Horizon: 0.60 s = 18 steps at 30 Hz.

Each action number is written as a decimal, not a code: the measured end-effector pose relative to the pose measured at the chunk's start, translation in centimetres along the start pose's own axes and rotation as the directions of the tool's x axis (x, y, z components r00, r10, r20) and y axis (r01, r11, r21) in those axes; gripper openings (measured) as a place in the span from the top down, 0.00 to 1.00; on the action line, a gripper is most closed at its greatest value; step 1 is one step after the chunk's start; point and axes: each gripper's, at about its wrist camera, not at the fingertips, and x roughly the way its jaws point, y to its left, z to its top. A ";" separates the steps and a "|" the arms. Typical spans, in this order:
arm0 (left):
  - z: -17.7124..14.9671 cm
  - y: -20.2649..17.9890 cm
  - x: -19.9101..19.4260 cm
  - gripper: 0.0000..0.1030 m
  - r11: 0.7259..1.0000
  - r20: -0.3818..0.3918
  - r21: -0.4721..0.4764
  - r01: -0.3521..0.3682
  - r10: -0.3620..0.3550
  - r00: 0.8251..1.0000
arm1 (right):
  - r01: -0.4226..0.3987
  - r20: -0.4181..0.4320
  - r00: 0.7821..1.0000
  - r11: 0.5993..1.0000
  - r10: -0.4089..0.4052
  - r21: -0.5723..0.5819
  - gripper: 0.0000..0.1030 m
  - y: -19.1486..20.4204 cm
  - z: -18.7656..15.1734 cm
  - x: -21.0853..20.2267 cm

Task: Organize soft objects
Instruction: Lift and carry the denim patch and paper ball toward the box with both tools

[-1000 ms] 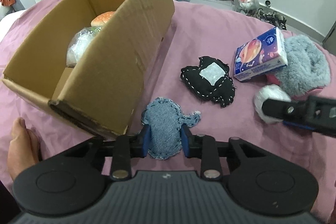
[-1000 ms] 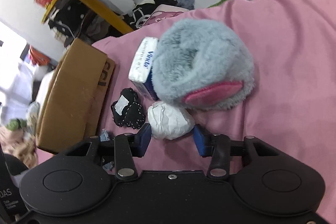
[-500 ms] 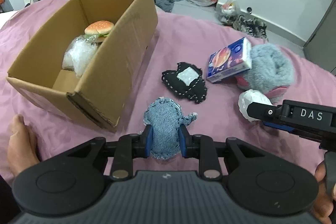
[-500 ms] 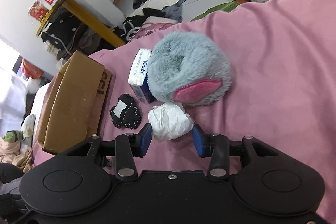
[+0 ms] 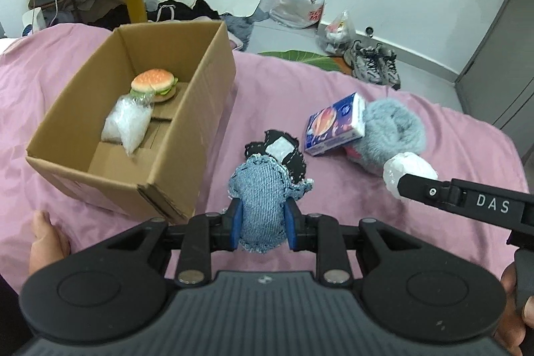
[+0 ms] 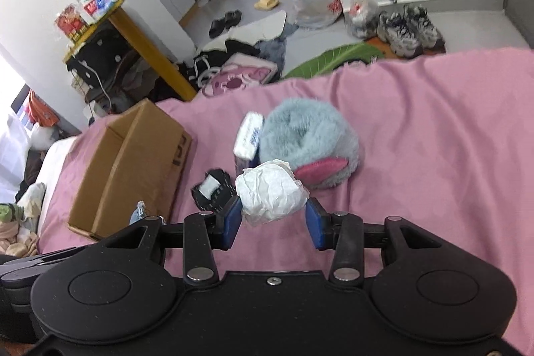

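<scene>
Both hand-held grippers are rising off the pink bed since a second ago. Left hand-held gripper (image 5: 261,224) is clenching the denim toy (image 5: 263,189), with the cardboard box (image 5: 173,155) at ten o'clock; right hand-held gripper (image 6: 273,222) is grasping the white paper ball (image 6: 271,191), lifted clear.

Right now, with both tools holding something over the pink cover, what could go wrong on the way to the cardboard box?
1. The right tool seems to pinch only the near end of the white crumpled wad, so it may slip out.
2. The denim plush hangs limp from the left tool and could catch the cardboard box wall.
3. The burger toy and clear bag already fill the box's middle, leaving mostly the near end free.
</scene>
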 end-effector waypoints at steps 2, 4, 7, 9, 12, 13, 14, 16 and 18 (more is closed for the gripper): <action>0.3 0.1 -0.8 0.76 1.000 0.017 0.008 0.016 -0.016 1.000 | 0.003 0.022 1.000 1.000 -0.003 -0.009 0.60 0.5 0.1 -0.9; 0.6 0.2 -1.7 0.76 1.000 0.034 0.016 0.025 -0.025 0.999 | 0.011 0.046 0.999 1.000 -0.010 -0.015 0.60 1.0 0.3 -1.8; 1.1 0.4 -2.8 0.76 0.999 0.054 0.017 0.034 -0.035 0.998 | 0.021 0.090 0.996 1.000 -0.020 -0.005 0.60 1.5 0.6 -3.2; 1.5 0.6 -3.5 0.76 0.999 0.064 0.024 0.041 -0.042 0.997 | 0.030 0.115 0.993 1.000 -0.030 0.006 0.60 1.8 0.7 -4.0; 2.1 1.0 -4.3 0.76 0.998 0.083 0.037 0.053 -0.056 0.995 | 0.036 0.149 0.988 0.999 -0.039 0.021 0.60 2.2 0.7 -5.1; 2.3 1.1 -4.6 0.76 0.997 0.091 0.041 0.058 -0.062 0.994 | 0.038 0.161 0.986 0.999 -0.041 0.023 0.60 2.3 0.6 -5.5; 2.5 1.1 -4.8 0.76 0.997 0.097 0.044 0.063 -0.067 0.993 | 0.044 0.173 0.984 0.999 -0.047 0.022 0.60 2.5 0.6 -5.8; 2.8 1.4 -5.3 0.76 0.996 0.109 0.049 0.073 -0.078 0.991 | 0.070 0.192 0.979 0.997 -0.071 0.015 0.60 3.2 0.6 -6.3; 2.8 1.8 -5.7 0.75 0.995 0.122 0.052 0.082 -0.087 0.989 | 0.077 0.211 0.974 0.997 -0.079 0.016 0.60 3.7 0.4 -6.9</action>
